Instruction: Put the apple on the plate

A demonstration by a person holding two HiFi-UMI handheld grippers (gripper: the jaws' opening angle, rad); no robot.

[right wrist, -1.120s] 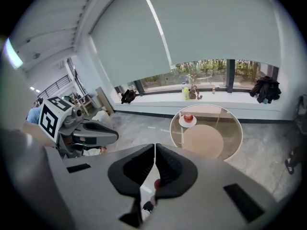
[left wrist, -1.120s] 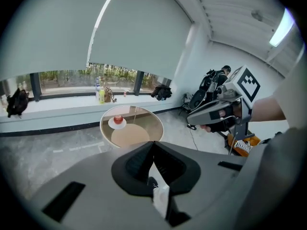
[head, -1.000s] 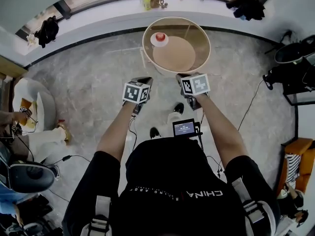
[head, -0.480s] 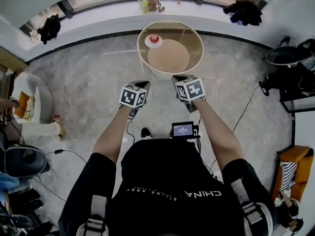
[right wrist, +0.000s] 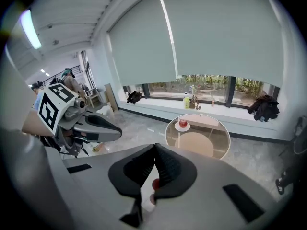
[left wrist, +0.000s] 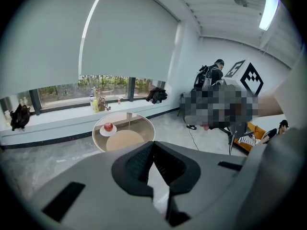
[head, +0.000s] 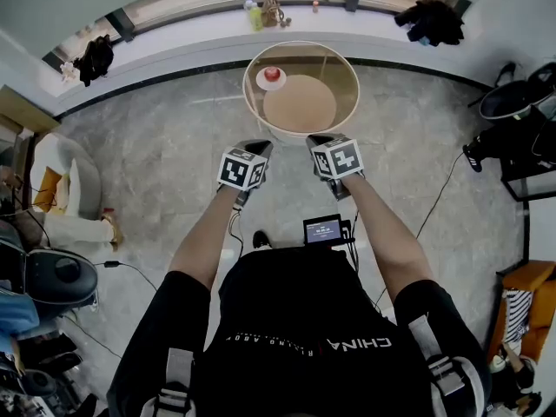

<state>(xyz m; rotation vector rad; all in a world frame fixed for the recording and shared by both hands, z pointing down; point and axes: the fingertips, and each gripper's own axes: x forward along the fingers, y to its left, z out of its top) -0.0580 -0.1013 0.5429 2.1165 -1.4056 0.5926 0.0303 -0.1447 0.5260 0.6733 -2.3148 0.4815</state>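
A red apple (head: 273,74) rests on a small white plate (head: 264,82) at the far left of a round glass table (head: 343,68). Both grippers hang over the floor short of the table, side by side. My left gripper (head: 259,145) is shut and holds nothing; its own view shows the apple (left wrist: 108,126) on the plate (left wrist: 108,132) far ahead. My right gripper (head: 316,137) is also shut and holds nothing. In its view the apple (right wrist: 183,122) sits on the plate (right wrist: 182,127), and the left gripper (right wrist: 117,131) shows at the left.
A tan round disc (head: 300,104) lies below the glass top. The window ledge behind holds bottles (head: 253,7) and dark clothing (head: 433,16). A white chair (head: 61,189) stands left, dark gear (head: 512,102) right, and cables cross the marble floor. A small screen (head: 325,229) hangs at the person's chest.
The person has stepped and the whole scene has shifted a little in the head view. Both grippers moved together and stay shut. The apple stays on the plate.
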